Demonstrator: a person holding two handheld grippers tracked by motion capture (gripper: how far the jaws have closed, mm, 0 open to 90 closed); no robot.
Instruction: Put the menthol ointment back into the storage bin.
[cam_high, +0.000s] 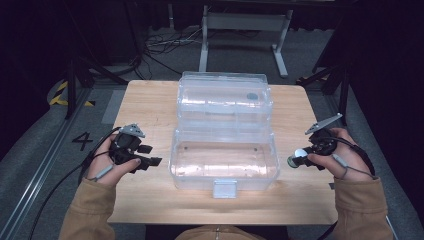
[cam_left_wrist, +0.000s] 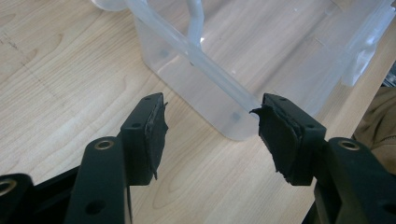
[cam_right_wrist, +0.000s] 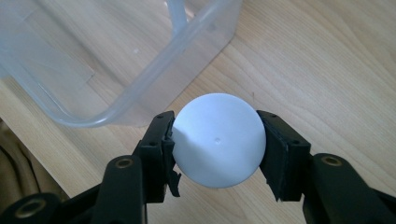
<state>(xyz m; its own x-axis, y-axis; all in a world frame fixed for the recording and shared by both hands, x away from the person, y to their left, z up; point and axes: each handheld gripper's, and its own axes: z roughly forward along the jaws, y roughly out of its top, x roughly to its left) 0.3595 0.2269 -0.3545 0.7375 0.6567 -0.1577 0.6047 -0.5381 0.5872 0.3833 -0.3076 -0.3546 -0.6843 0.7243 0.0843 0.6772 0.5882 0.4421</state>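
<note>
The right hand-held gripper (cam_right_wrist: 215, 144) is pinching a white ball (cam_right_wrist: 218, 139) between its pads, hanging above the counter (cam_high: 150, 107) just right of the open clear box (cam_high: 223, 159). The left hand-held gripper (cam_left_wrist: 210, 133) is standing spread and empty, pointing at the box's left wall.

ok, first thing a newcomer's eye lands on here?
The white ball, clamped between the right gripper's fingers beside the box's right end. Then the clear box mid-table, lid swung open behind it. The left gripper hangs open off the box's left end.
</note>
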